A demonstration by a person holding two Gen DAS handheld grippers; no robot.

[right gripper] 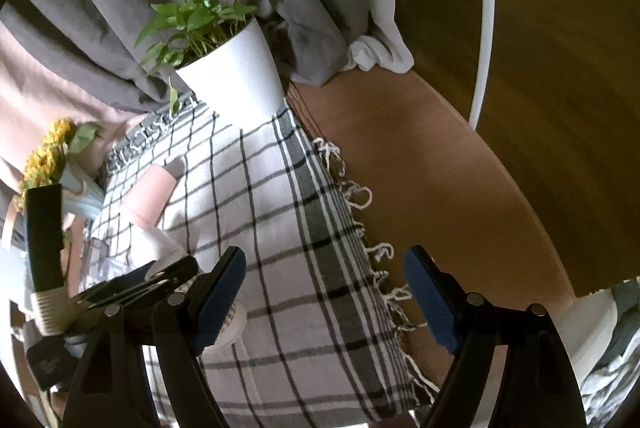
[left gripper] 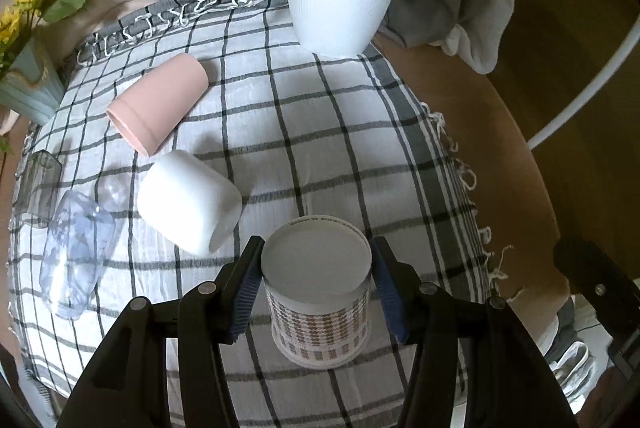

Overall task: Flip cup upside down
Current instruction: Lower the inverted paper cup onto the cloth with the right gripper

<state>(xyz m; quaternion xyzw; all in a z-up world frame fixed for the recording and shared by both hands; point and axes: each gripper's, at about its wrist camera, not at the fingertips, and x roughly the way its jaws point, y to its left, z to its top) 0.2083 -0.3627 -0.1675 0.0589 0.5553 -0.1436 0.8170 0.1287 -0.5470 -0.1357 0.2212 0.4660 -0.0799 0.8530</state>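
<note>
While I watch through the left wrist camera, the paper cup stands upside down on the checked cloth, flat base up, brown houndstooth band around its lower wall. My left gripper straddles it: the blue pads sit on either side of the upper wall, very close, but I cannot tell whether they press it or have let go.

Landmark: the paper cup. Just beyond it to the left lies a white cup on its side. Past that, further left, a pink cup also on its side. Left of the white cup lies a clear plastic cup, with a grey glass near the cloth's edge. Far beyond the paper cup, at the back of the cloth, stands a white plant pot. Yellow flowers sit at the far left.

Right gripper hangs over the cloth's fringed edge, fingers spread wide, nothing between them. From that view only a sliver of the paper cup's rim shows behind the left-hand finger.
</note>
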